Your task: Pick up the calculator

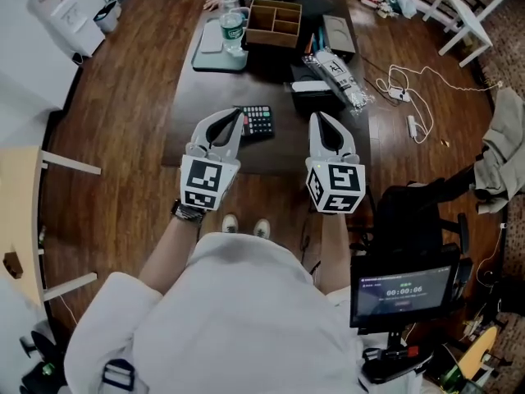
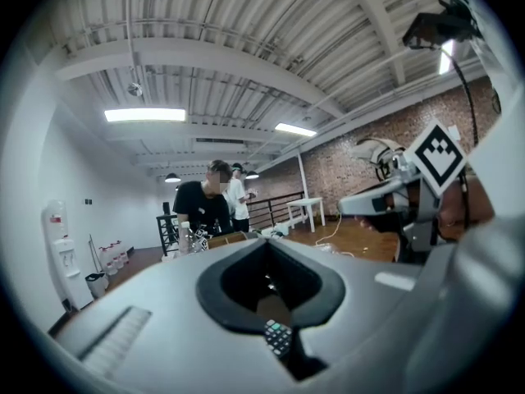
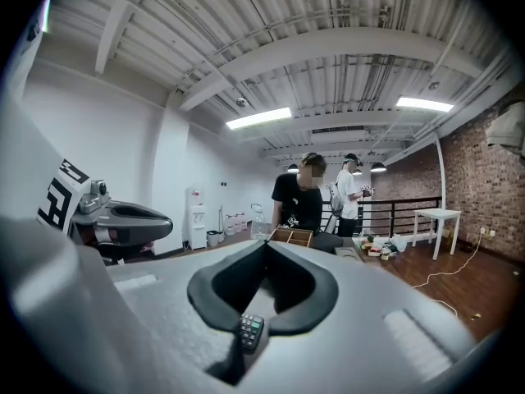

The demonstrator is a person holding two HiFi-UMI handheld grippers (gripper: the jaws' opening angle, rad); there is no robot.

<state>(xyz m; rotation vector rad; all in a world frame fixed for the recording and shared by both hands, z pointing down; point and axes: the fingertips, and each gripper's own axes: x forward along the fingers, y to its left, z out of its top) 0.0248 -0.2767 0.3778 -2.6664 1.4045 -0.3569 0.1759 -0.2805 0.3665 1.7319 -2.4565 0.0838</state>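
Observation:
The black calculator point(image 1: 258, 121) lies flat near the middle of the dark wooden table point(image 1: 205, 97). My left gripper point(image 1: 239, 112) hovers over the table's near part, shut and empty, its tip just left of the calculator's near edge. To the right of the calculator my right gripper point(image 1: 315, 116) is level with it, also shut with nothing held. Through the left gripper's closed jaws point(image 2: 264, 243) a corner of the calculator point(image 2: 278, 337) shows below. The right gripper view shows the calculator point(image 3: 251, 332) the same way beneath its jaws point(image 3: 267, 245).
A wooden organizer box point(image 1: 273, 23), a water bottle point(image 1: 233, 25) on a grey tray point(image 1: 209, 56), a black box point(image 1: 316, 90) and a plastic-wrapped packet point(image 1: 338, 74) crowd the table's far half. A black chair point(image 1: 414, 212) and a screen point(image 1: 402, 290) stand at right. A white cable point(image 1: 406, 89) lies on the floor.

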